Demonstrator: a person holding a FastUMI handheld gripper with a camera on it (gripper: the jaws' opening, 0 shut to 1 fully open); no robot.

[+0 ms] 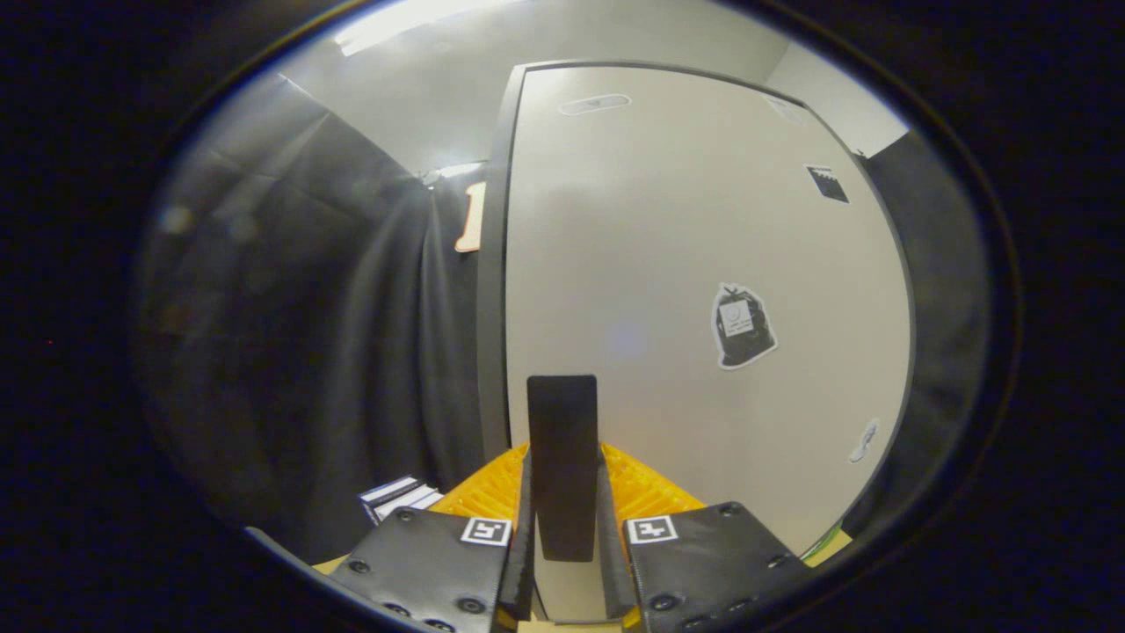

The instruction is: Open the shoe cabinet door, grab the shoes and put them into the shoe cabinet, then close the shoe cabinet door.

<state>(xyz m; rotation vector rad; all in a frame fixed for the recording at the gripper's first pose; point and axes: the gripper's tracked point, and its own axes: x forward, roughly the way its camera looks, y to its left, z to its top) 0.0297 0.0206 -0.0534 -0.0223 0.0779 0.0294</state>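
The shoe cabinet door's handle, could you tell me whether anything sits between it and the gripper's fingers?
Nothing visible does. The dark handle on the shoe cabinet door already stands between the fingers of the gripper, which press on it from both sides. The stickers on the door lie well beyond the fingers.

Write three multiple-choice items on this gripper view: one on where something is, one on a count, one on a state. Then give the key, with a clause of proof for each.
1. Where is the black handle?
A. between the gripper's fingers
B. far beyond the fingers
C. on the dark curtain

2. How many square markers sit on the gripper?
A. none
B. two
C. five

3. How does the cabinet door stand?
A. lifted off
B. swung wide, shelves showing
C. pale face toward the camera, no shelves in sight

Key: 1 A, the fingers press on the handle from both sides. 2 B, one marker lies on each finger block. 3 C, the flat front with the bag sticker faces the camera.
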